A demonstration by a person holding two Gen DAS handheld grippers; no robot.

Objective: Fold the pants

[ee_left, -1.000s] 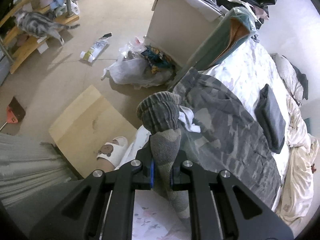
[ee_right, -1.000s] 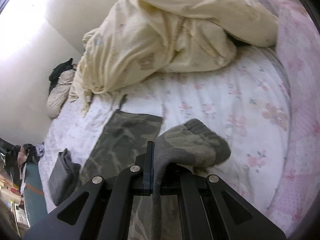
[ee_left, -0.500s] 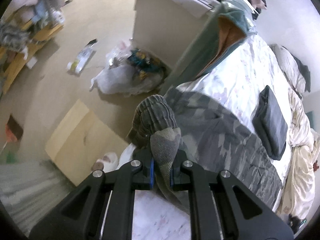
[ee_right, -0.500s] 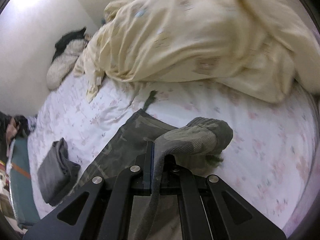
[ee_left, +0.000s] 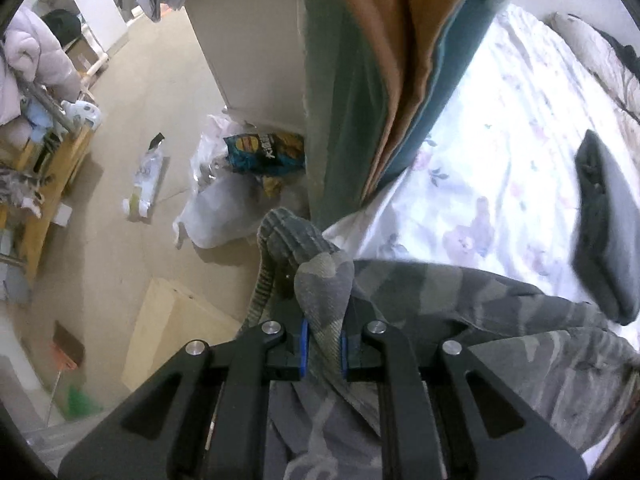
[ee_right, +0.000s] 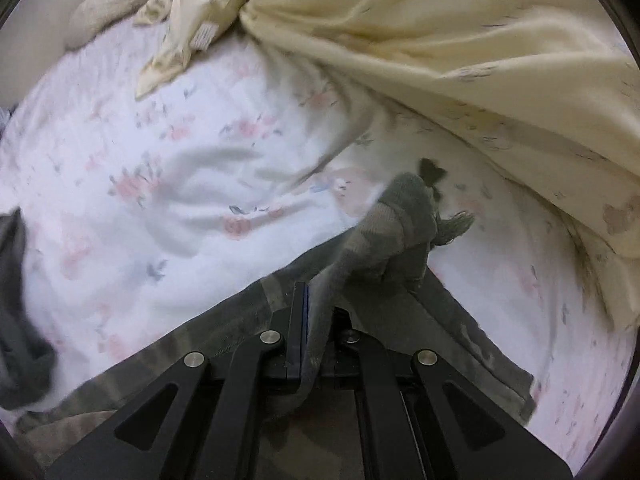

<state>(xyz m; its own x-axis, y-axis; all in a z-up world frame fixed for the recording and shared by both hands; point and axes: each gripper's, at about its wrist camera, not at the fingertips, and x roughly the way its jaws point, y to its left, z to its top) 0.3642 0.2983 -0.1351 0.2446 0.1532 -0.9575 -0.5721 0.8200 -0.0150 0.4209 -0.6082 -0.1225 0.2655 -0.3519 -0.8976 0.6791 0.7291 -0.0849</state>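
Observation:
Grey camouflage pants (ee_left: 500, 320) lie on a floral bedsheet (ee_left: 500, 168). My left gripper (ee_left: 324, 344) is shut on a bunched end of the pants with a ribbed cuff (ee_left: 288, 232), held at the bed's edge above the floor. In the right wrist view the pants (ee_right: 248, 320) spread dark beneath me. My right gripper (ee_right: 320, 332) is shut on another bunched end (ee_right: 404, 220), which sticks up over the sheet (ee_right: 180, 168) close to a cream duvet (ee_right: 460, 40).
A folded dark grey garment (ee_left: 608, 224) lies on the bed to the right. A green and orange bed end (ee_left: 372, 80) rises just ahead of the left gripper. On the floor are a white rubbish bag (ee_left: 224, 208), a cardboard sheet (ee_left: 168, 332) and a wooden rack (ee_left: 44, 176).
Both grippers have swung across the bed and lower, carrying the pants ends. The left one now sits near the green bed end; the right one has come up to the duvet.

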